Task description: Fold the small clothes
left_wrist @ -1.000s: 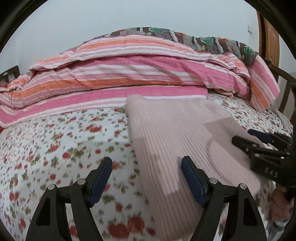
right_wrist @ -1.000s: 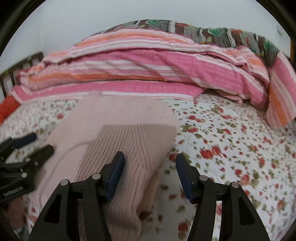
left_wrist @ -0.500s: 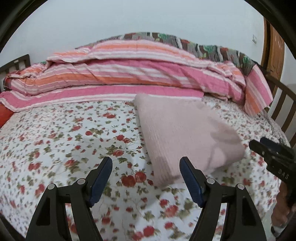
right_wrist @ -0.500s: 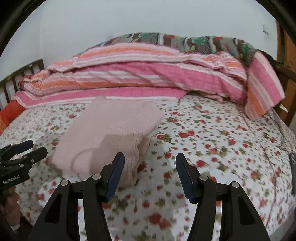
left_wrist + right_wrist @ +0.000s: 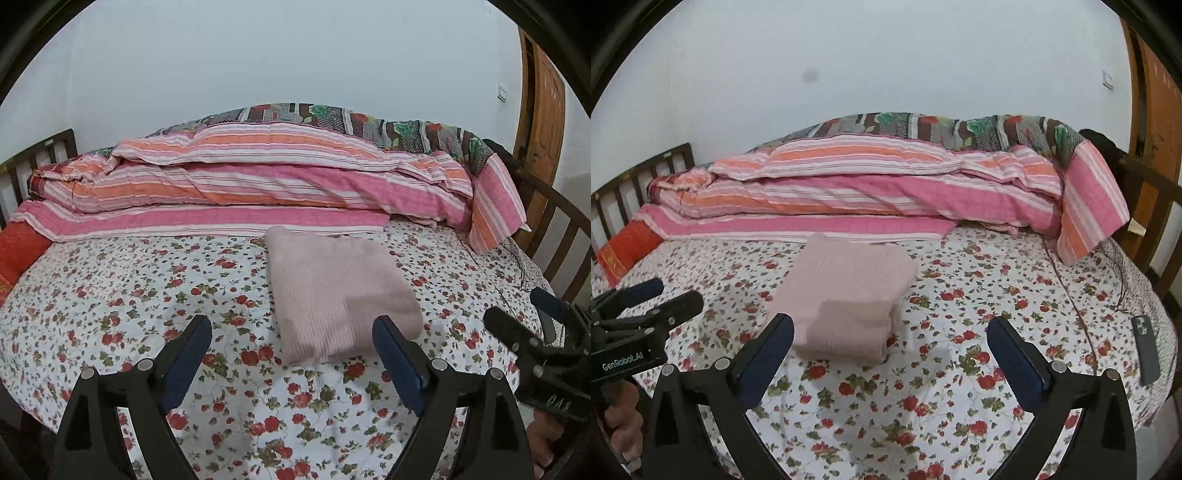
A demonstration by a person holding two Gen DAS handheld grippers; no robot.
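The left gripper (image 5: pixel 291 345) and right gripper (image 5: pixel 890 345) both hang above the flowered bedsheet (image 5: pixel 960 295) with jaws opening wide and nothing between them, while just beyond lies the folded pink sweater (image 5: pixel 332 291), apart from both, near the striped quilt (image 5: pixel 258 184) at the far side.

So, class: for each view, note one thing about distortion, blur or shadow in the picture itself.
Left wrist view: fisheye bends the bed into a dome, corners black, and the sweater looks slightly soft. Right wrist view: same curved warp; soft finger shadows fall on the sheet near the sweater, and a faint smudge marks the wall.
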